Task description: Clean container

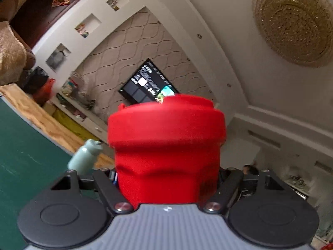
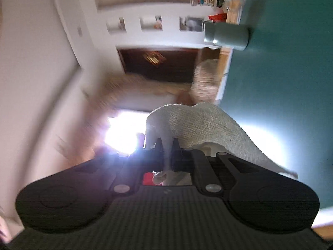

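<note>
1. Left gripper clamps the red container by its lower body; the soft wall dents inward between the fingers, so the grip is narrow and firm on it.
2. Red container fills the centre of the left wrist view, lifted off the table and tilted up toward wall and ceiling; wider lid/rim band on its far end, small notch on the top edge.
3. Green table top sits at the left of that view with a wooden edge along its far side.
4. Pale green bottle stands on the table just left of the container, near the wooden edge, apart from the gripper.
5. Background, left wrist view: wall TV switched on, round gold ceiling lamp at upper right, wall niches at upper left.
6. Right gripper is closed tight on a white mesh cloth; fingers nearly together, fabric pinched between them.
7. Cloth bunches beyond the fingertips and trails to the right over the gripper linkage, above the green table top.
8. Right wrist view is rolled sideways and motion-blurred; the same pale bottle shows at the upper right on the table, well apart from the cloth.
9. Small patch of red shows under the right fingers; cannot tell if it is the container.
10. Bright window glare just left of the cloth washes out detail there.
</note>
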A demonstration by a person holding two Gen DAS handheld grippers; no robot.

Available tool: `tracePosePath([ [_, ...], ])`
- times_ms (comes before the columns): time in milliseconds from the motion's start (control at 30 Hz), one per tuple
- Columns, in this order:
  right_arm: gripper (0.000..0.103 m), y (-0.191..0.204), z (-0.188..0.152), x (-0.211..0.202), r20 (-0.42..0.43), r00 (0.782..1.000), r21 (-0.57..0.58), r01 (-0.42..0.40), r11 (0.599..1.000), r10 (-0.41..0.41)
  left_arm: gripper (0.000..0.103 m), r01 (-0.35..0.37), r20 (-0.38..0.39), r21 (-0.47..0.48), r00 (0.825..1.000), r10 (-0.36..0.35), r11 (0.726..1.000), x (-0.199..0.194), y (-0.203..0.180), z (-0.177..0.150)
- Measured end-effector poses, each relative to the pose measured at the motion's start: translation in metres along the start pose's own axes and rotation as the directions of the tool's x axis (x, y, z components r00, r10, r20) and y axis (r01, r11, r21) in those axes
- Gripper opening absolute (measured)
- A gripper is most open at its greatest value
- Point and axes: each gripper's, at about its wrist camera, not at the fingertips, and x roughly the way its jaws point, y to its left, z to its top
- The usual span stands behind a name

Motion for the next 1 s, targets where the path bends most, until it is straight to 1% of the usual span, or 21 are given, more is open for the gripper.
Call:
tracePosePath([
  [67,0.009,0.008,0.02,0.002,-0.032,0.993,-0.094,0.109,0.99,-0.112,0.08,-0.032,-0.001,0.001,0.999,0.032,0.999,0.005,0.011,0.0],
  [133,0.009,0.013,0.04,0.003,-0.038,0.977,-0.182,0.201,0.963,-0.211,0.08,-0.075,-0.001,0.028,0.997,0.076,0.997,0.012,0.022,-0.001],
  [200,0.01,0.018,0.061,0.004,-0.019,0.942,-0.28,0.317,0.906,-0.336,0.08,-0.124,0.0,0.072,0.992,0.124,0.99,0.022,0.03,-0.003],
  [233,0.01,0.019,0.07,0.004,0.0,0.915,-0.338,0.38,0.861,-0.403,0.08,-0.155,0.003,0.101,0.988,0.155,0.983,0.029,0.032,-0.004],
  [267,0.012,0.021,0.079,0.005,0.027,0.879,-0.393,0.448,0.803,-0.476,0.08,-0.191,0.012,0.133,0.981,0.191,0.972,0.035,0.034,-0.005],
  [333,0.012,0.018,0.093,0.01,0.063,0.804,-0.47,0.547,0.693,-0.592,0.08,-0.258,0.031,0.2,0.966,0.257,0.945,0.05,0.038,-0.009],
  [400,0.013,0.01,0.1,0.017,0.105,0.718,-0.522,0.629,0.576,-0.688,0.08,-0.307,0.035,0.257,0.951,0.308,0.916,0.066,0.043,-0.015],
  [433,0.02,0.006,0.103,0.021,0.13,0.669,-0.544,0.665,0.512,-0.732,0.08,-0.325,0.032,0.284,0.943,0.33,0.902,0.074,0.046,-0.019],
  [467,0.031,0.002,0.104,0.024,0.159,0.627,-0.564,0.692,0.451,-0.762,0.08,-0.338,0.027,0.303,0.938,0.347,0.891,0.081,0.048,-0.023],
  [500,0.038,-0.001,0.102,0.027,0.194,0.593,-0.582,0.71,0.396,-0.781,0.08,-0.351,0.024,0.319,0.932,0.363,0.88,0.088,0.05,-0.026],
  [533,0.05,-0.002,0.099,0.028,0.229,0.565,-0.595,0.726,0.346,-0.793,0.08,-0.364,0.024,0.331,0.926,0.378,0.871,0.095,0.051,-0.03],
  [567,0.053,-0.003,0.096,0.027,0.265,0.543,-0.603,0.738,0.303,-0.797,0.08,-0.384,0.031,0.345,0.917,0.399,0.857,0.102,0.052,-0.034],
  [600,0.053,-0.002,0.092,0.026,0.299,0.525,-0.606,0.75,0.267,-0.797,0.08,-0.417,0.05,0.363,0.902,0.43,0.833,0.108,0.051,-0.038],
  [633,0.054,0.001,0.089,0.024,0.332,0.511,-0.602,0.762,0.239,-0.793,0.08,-0.446,0.069,0.375,0.887,0.456,0.812,0.113,0.049,-0.042],
  [700,0.055,0.012,0.081,0.019,0.4,0.483,-0.593,0.785,0.182,-0.779,0.08,-0.483,0.089,0.366,0.869,0.487,0.795,0.12,0.048,-0.048],
  [733,0.055,0.017,0.075,0.016,0.44,0.48,-0.601,0.785,0.147,-0.759,0.08,-0.501,0.094,0.359,0.859,0.503,0.788,0.123,0.047,-0.051],
  [800,0.055,0.027,0.061,0.018,0.477,0.497,-0.66,0.747,0.077,-0.725,0.08,-0.519,0.095,0.357,0.847,0.523,0.776,0.128,0.046,-0.055],
  [867,0.055,0.033,0.042,0.026,0.505,0.504,-0.736,0.675,-0.045,-0.701,0.08,-0.529,0.094,0.371,0.839,0.536,0.763,0.13,0.043,-0.06],
  [900,0.055,0.035,0.031,0.03,0.516,0.512,-0.769,0.629,-0.109,-0.686,0.08,-0.532,0.095,0.378,0.836,0.54,0.758,0.131,0.041,-0.063],
  [967,0.055,0.032,0.008,0.04,0.541,0.53,-0.816,0.517,-0.257,-0.653,0.08,-0.535,0.099,0.388,0.834,0.543,0.751,0.134,0.037,-0.068],
  [1000,0.055,0.027,-0.002,0.046,0.554,0.526,-0.823,0.46,-0.332,-0.645,0.08,-0.534,0.098,0.39,0.834,0.543,0.75,0.136,0.036,-0.07],
])
